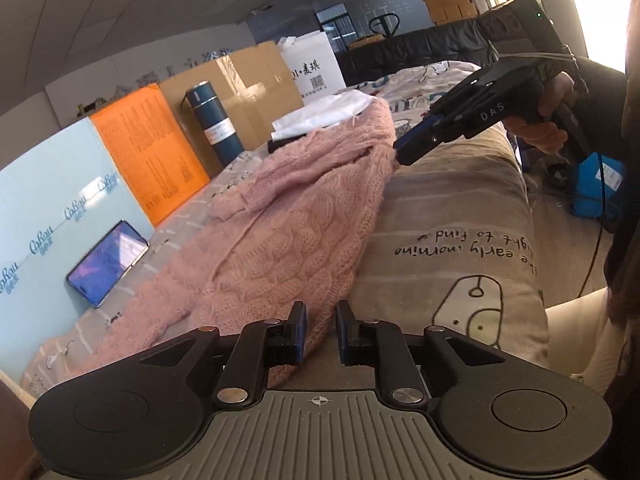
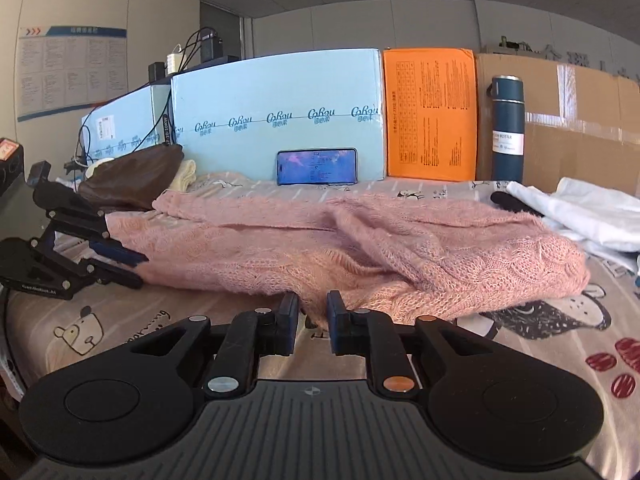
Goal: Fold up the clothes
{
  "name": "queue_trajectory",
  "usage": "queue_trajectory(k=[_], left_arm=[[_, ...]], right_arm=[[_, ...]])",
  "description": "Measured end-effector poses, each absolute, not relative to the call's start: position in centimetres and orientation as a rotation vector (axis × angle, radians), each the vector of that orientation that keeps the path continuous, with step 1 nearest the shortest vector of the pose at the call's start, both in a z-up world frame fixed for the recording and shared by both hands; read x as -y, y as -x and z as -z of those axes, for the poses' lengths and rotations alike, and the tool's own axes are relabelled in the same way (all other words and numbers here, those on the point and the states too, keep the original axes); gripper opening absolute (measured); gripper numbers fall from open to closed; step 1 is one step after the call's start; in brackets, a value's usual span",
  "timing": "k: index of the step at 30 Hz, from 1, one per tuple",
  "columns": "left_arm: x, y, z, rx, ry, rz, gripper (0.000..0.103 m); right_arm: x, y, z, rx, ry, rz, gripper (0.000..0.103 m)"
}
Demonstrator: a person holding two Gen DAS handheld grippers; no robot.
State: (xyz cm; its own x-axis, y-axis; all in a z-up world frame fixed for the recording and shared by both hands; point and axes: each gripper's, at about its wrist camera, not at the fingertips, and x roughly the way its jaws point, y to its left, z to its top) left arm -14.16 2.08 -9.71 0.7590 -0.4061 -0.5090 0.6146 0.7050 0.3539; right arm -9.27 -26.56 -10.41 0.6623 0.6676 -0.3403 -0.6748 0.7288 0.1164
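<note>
A pink cable-knit sweater [image 1: 280,236] lies spread along the bed, seen also in the right wrist view [image 2: 360,240]. My left gripper [image 1: 321,312] has its jaws slightly apart around the sweater's near hem edge. In the right wrist view it [image 2: 138,268] sits at the sweater's left end. My right gripper [image 2: 313,306] has its jaws slightly apart at the sweater's front hem, with a bit of knit between them. In the left wrist view it [image 1: 400,152] touches the sweater's far end.
The bedsheet [image 1: 460,216] carries cartoon prints. White clothes [image 2: 592,212] lie at the far end, a brown garment [image 2: 132,176] at the other. A phone [image 2: 317,166], a blue flask [image 2: 507,128], and light blue, orange [image 2: 430,116] and cardboard boxes line the back.
</note>
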Motion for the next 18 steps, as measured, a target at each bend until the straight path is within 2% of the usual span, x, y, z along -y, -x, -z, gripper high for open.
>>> queue_trajectory(k=[1, 2, 3, 7, 8, 12, 16, 17, 18], left_arm=[[-2.7, 14.7, 9.4, -0.402, -0.497, 0.595, 0.02], [-3.4, 15.1, 9.0, -0.383, -0.442, 0.596, 0.026], [-4.4, 15.5, 8.5, -0.36, -0.375, 0.588, 0.03], [-9.0, 16.6, 7.0, -0.261, -0.063, 0.383, 0.072], [-10.2, 16.6, 6.8, -0.254, 0.005, 0.291, 0.076], [-14.0, 14.6, 6.9, -0.362, 0.203, -0.036, 0.076], [-15.6, 12.5, 8.0, -0.471, 0.288, -0.076, 0.072], [-15.8, 12.1, 8.3, -0.485, 0.294, -0.071, 0.049], [-15.9, 11.7, 8.6, -0.504, 0.3, -0.068, 0.033]], right_arm=[[27.2, 9.3, 10.2, -0.369, -0.023, -0.754, 0.047], [27.9, 9.4, 10.0, -0.363, -0.071, -0.744, 0.054], [28.8, 9.2, 9.8, -0.359, -0.129, -0.718, 0.058], [32.0, 7.5, 9.3, -0.378, -0.371, -0.545, 0.064], [32.7, 6.9, 9.3, -0.389, -0.425, -0.497, 0.064], [34.3, 4.9, 10.0, -0.432, -0.563, -0.307, 0.064], [35.6, 3.1, 11.3, -0.503, -0.725, -0.248, 0.061], [35.6, 2.8, 11.5, -0.515, -0.745, -0.249, 0.058], [35.5, 2.6, 11.6, -0.53, -0.745, -0.243, 0.05]])
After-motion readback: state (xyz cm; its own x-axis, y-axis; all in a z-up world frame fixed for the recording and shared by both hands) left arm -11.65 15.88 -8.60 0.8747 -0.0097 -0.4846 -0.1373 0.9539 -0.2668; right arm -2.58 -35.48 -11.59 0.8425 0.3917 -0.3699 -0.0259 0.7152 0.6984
